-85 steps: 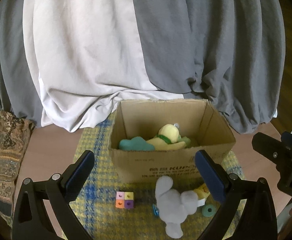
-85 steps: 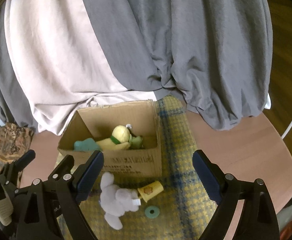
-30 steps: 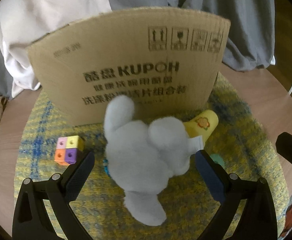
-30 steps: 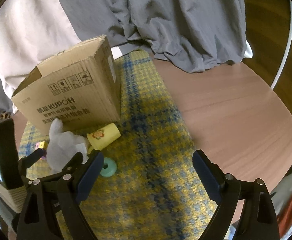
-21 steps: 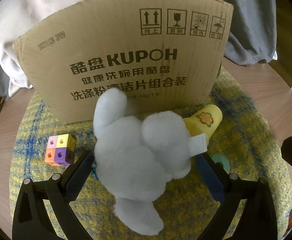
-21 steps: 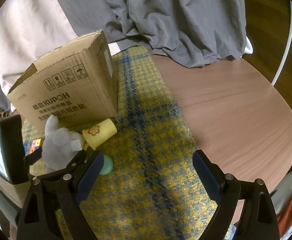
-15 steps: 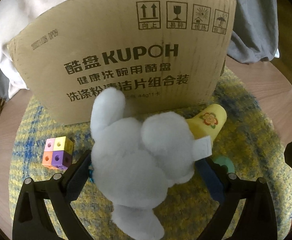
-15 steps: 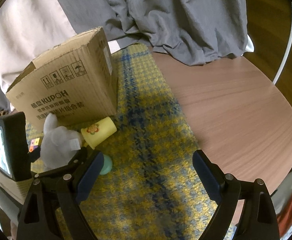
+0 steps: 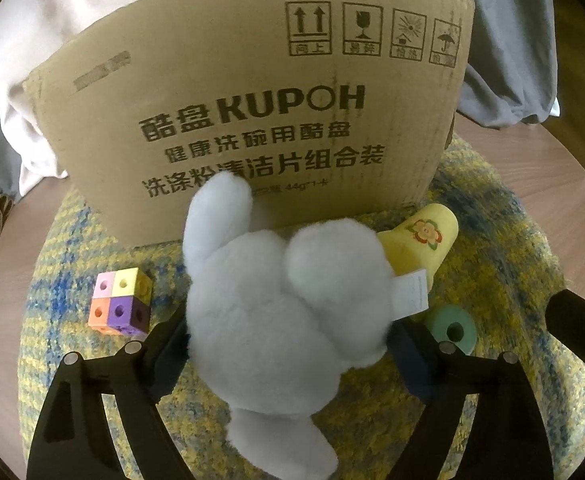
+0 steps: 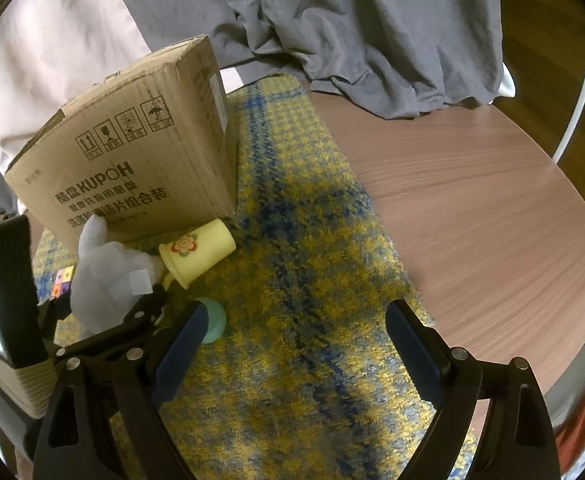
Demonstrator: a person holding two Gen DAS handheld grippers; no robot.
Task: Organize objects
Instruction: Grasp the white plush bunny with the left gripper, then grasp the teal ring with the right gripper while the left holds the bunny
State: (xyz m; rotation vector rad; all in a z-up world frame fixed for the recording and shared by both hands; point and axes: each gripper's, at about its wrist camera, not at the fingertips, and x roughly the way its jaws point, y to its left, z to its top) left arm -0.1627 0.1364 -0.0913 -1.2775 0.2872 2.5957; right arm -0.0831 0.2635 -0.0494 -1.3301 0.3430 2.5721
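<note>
Both fingers of the left hand-held gripper [image 9: 288,344] pinch the grey plush [image 9: 276,304]; the right [image 10: 292,344] gapes.

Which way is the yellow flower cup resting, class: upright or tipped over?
Tipped over. The yellow cup lies on its side on the woven mat beside the cardboard box, its flower facing up.

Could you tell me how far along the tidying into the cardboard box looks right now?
Early. The left gripper is closing around the grey plush toy, not yet lifted. The yellow cup, green ring and coloured cube lie outside the cardboard box; the right gripper is open.
</note>
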